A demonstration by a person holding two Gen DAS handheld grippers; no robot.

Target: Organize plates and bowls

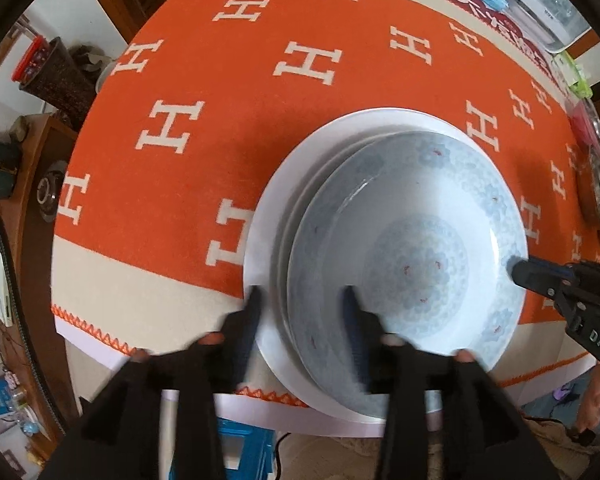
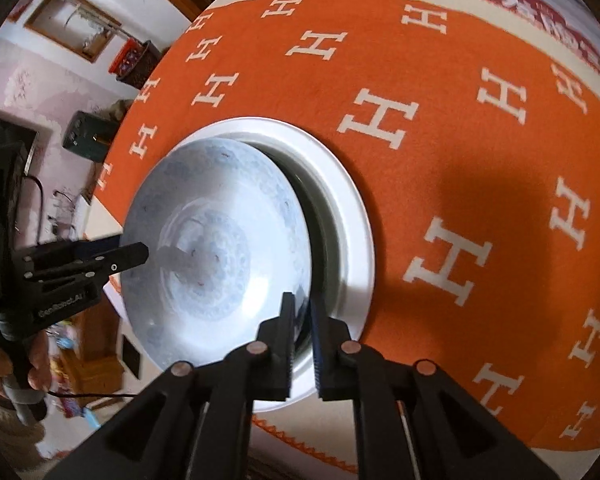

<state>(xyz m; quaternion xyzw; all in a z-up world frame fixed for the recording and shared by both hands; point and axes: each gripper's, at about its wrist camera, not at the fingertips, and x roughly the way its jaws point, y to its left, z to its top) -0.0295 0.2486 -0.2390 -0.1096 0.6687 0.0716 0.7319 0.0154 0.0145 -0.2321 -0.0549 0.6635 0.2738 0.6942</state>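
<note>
Left wrist view puts the patterned bowl (image 1: 408, 264) on the white plates (image 1: 268, 216) at the tablecloth's (image 1: 220, 120) near edge. I'd let the bowl settle centred before lifting away. Left gripper (image 1: 300, 312) straddles its rim, jaws apart, not pressing; right gripper (image 2: 302, 320) jaws narrowly apart around the opposite rim.

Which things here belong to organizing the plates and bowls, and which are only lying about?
For the job:
- pale blue patterned ceramic bowl
- wide white round plate under it
- left tool, straddling the stack's rim
- right tool, at the bowl's opposite rim

Lying about:
- orange H-patterned tablecloth
- dark woven basket
- blue plastic crate below the table
</note>
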